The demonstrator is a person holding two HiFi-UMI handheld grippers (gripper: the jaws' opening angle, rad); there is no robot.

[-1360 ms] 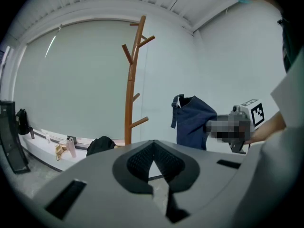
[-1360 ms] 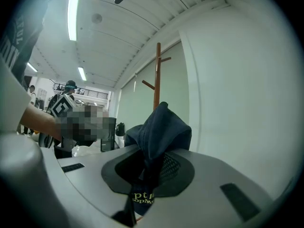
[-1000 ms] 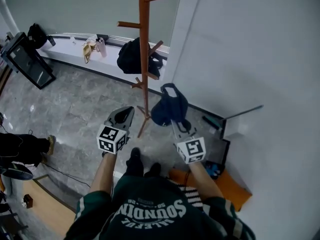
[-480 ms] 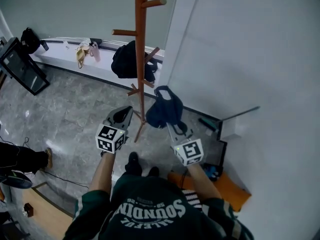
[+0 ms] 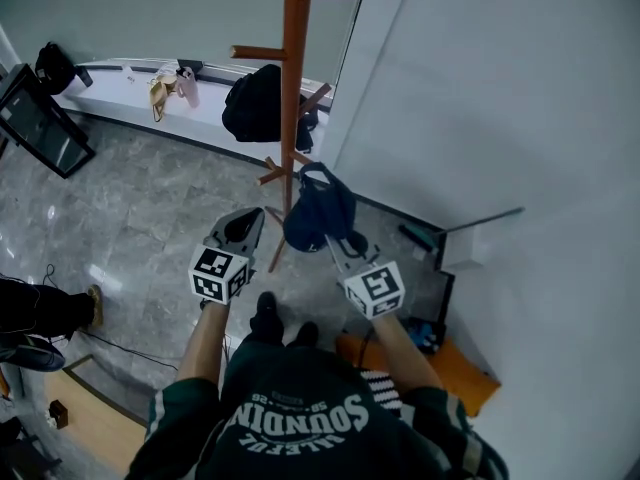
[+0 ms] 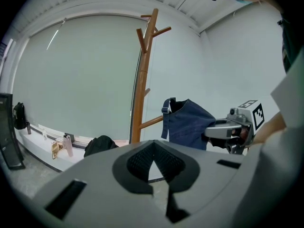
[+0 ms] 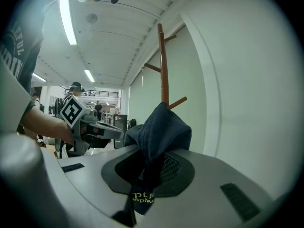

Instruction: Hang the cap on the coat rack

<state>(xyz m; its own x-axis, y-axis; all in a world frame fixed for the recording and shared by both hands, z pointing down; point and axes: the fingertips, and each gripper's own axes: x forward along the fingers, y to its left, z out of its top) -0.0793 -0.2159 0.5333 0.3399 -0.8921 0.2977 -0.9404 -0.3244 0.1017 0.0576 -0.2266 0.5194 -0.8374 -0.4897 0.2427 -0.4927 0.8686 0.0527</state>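
Observation:
The wooden coat rack (image 5: 291, 78) stands on the grey floor in front of me, with pegs sticking out at several heights. My right gripper (image 5: 338, 250) is shut on a navy cap (image 5: 318, 216), which it holds up close to the right of the pole, near a low peg. In the right gripper view the cap (image 7: 161, 127) bunches out of the jaws with the rack (image 7: 164, 65) right behind it. My left gripper (image 5: 243, 230) hovers left of the pole, shut and with nothing in it. The left gripper view shows the cap (image 6: 187, 122) beside the rack (image 6: 141, 84).
A black bag (image 5: 262, 103) and small items, among them a pink bottle (image 5: 187, 83), lie on the low white ledge behind the rack. A white wall (image 5: 480, 98) rises on the right. A dark screen (image 5: 40, 118) leans at the left. An orange box (image 5: 462, 370) sits by my right foot.
My right gripper has carried the cap leftward, closer to the rack's pole. The left gripper has kept its place beside it.

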